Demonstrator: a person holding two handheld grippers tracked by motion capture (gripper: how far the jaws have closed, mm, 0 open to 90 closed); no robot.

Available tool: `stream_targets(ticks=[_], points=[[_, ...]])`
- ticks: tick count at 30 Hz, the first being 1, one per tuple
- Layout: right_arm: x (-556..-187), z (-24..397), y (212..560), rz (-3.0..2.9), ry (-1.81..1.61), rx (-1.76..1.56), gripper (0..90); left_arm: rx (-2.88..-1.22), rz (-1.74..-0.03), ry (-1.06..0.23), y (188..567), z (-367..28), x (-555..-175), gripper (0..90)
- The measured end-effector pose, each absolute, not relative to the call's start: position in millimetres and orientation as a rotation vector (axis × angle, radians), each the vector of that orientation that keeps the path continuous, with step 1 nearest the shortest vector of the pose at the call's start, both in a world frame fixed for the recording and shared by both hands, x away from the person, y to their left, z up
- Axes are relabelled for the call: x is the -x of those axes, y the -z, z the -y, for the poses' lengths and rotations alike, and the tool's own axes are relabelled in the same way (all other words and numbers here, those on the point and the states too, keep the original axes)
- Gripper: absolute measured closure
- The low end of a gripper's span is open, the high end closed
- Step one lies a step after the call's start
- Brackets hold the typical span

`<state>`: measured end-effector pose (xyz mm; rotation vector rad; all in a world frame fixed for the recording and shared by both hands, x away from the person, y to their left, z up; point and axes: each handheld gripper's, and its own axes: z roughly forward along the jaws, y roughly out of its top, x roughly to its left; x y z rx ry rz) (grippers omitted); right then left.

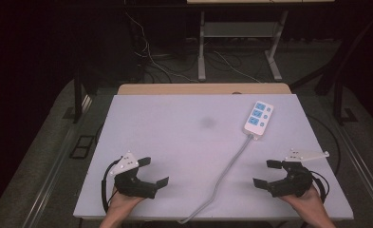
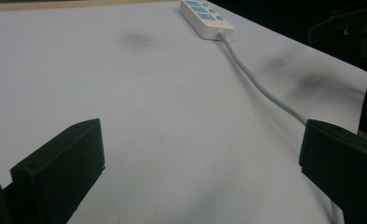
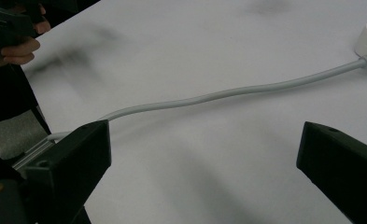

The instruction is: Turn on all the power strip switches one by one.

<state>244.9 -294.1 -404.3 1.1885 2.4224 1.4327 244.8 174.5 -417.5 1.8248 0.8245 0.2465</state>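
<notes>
Nothing is in hand yet: the left tongs point(image 1: 154, 172) and right tongs point(image 1: 264, 173) both rest wide apart and empty at the near edge of the table point(image 1: 174, 137). Any next move would likely mean reaching toward the power strip point(image 1: 258, 118), which lies far right. It is white with blue sockets, and its grey cable point(image 1: 224, 173) trails off the near edge.

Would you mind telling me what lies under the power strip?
The power strip lies flat on the white table top, its grey cable trailing off the near edge. Its underside is covered.
</notes>
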Motion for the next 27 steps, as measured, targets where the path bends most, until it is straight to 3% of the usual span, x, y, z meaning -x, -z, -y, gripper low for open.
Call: stream_targets(ticks=[27], points=[[-273, 302, 373, -2.469, -1.399, -1.144, 3.0, -1.822, -0.838, -0.251, 418, -175, -244, 0.0]])
